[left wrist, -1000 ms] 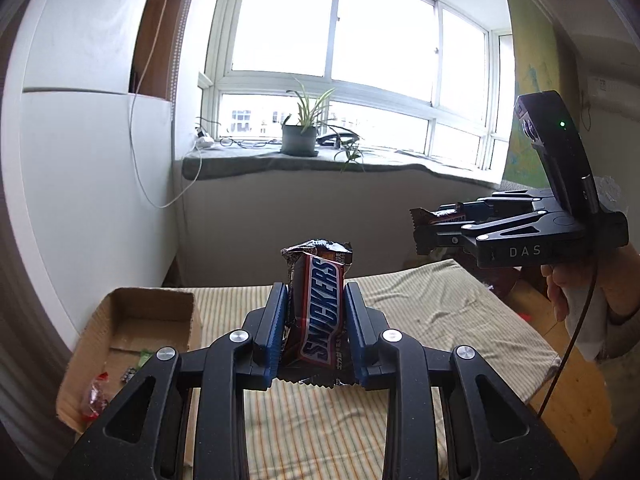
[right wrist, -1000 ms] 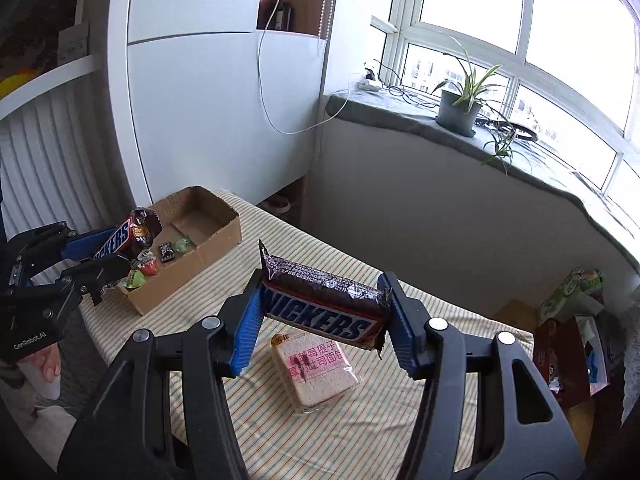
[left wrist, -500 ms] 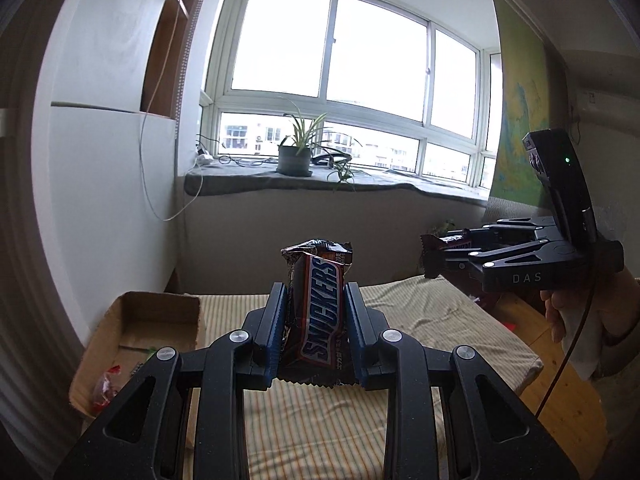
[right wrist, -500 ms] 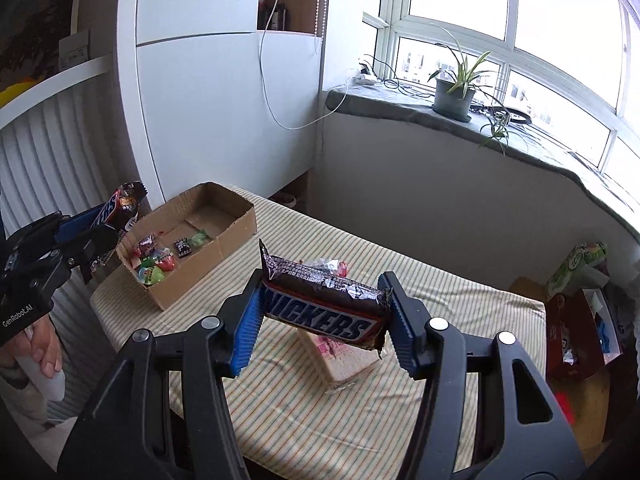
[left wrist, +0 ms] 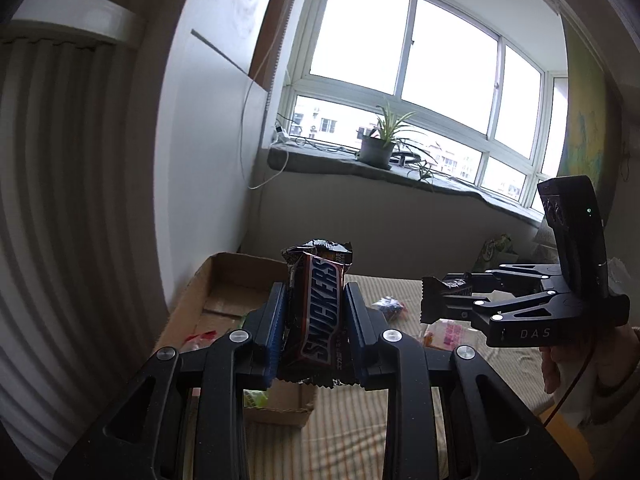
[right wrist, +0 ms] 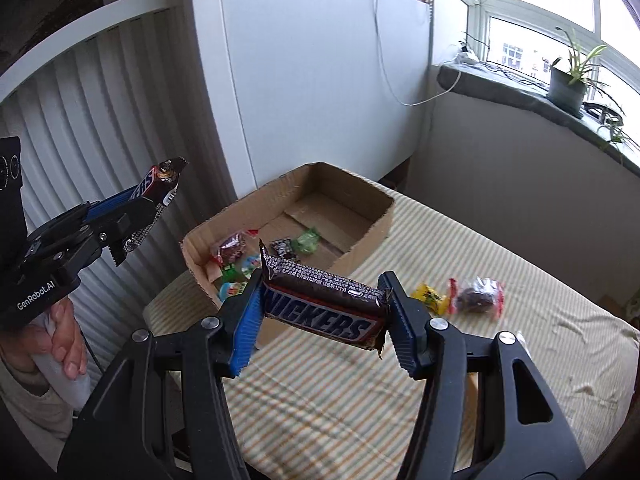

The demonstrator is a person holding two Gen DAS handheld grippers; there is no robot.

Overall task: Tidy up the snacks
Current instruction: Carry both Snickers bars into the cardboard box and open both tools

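Observation:
My left gripper (left wrist: 316, 336) is shut on a Snickers bar (left wrist: 320, 316) that stands upright between its pads, above the near end of the cardboard box (left wrist: 224, 280). My right gripper (right wrist: 324, 312) is shut on a second Snickers bar (right wrist: 324, 308), held crosswise by its ends, just in front of the box (right wrist: 372, 216). The box holds several wrapped sweets (right wrist: 232, 246). In the right wrist view the left gripper (right wrist: 132, 216) with its bar (right wrist: 156, 184) hangs left of the box. The right gripper (left wrist: 448, 300) shows at the right of the left wrist view.
On the striped cloth (right wrist: 400, 380) right of the box lie a yellow sweet (right wrist: 430, 296) and a red-ended dark sweet (right wrist: 478, 296). A pink-printed packet (left wrist: 448, 330) lies under the right gripper. A white cabinet (right wrist: 320, 80) stands behind; a potted plant (right wrist: 568, 80) is on the sill.
Both grippers have swung left toward the cardboard box and dropped lower, each still holding its Snickers bar. The box now fills more of both views.

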